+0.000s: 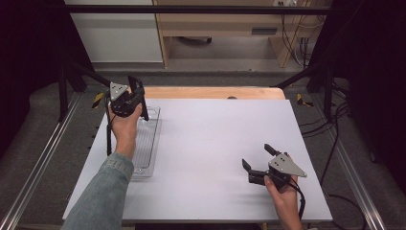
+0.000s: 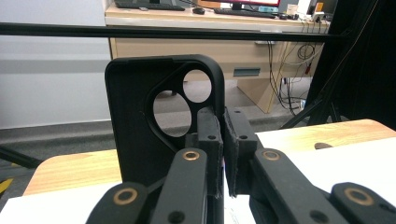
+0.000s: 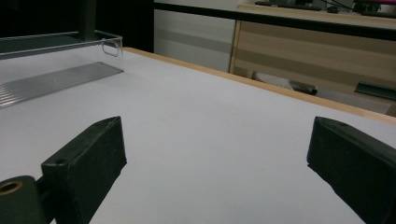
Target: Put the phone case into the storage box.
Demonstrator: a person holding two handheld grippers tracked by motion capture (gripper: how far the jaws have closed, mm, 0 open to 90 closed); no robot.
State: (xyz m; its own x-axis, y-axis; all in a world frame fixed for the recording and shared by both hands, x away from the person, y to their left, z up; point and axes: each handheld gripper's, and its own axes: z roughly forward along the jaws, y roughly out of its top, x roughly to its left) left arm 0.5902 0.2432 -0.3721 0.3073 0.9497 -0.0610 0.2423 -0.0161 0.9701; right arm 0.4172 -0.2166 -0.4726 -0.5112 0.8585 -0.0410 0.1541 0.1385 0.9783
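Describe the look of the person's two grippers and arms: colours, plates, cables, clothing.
Both the left gripper and right gripper are black with two jaws, each topped by a grey three-cornered plate and trailing a black cable. The jaw links show brass-coloured pivot rings. The left forearm wears a blue denim sleeve.

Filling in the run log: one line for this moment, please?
left gripper: shut on black phone case, held above clear tray | right gripper: open, empty, low over table

White table (image 1: 206, 143) — clear tray (image 1: 149, 143) at left

High view looks down over the white table (image 1: 206, 143); both gripper views skim it low and close — right one shares the clear tray (image 3: 56, 51).
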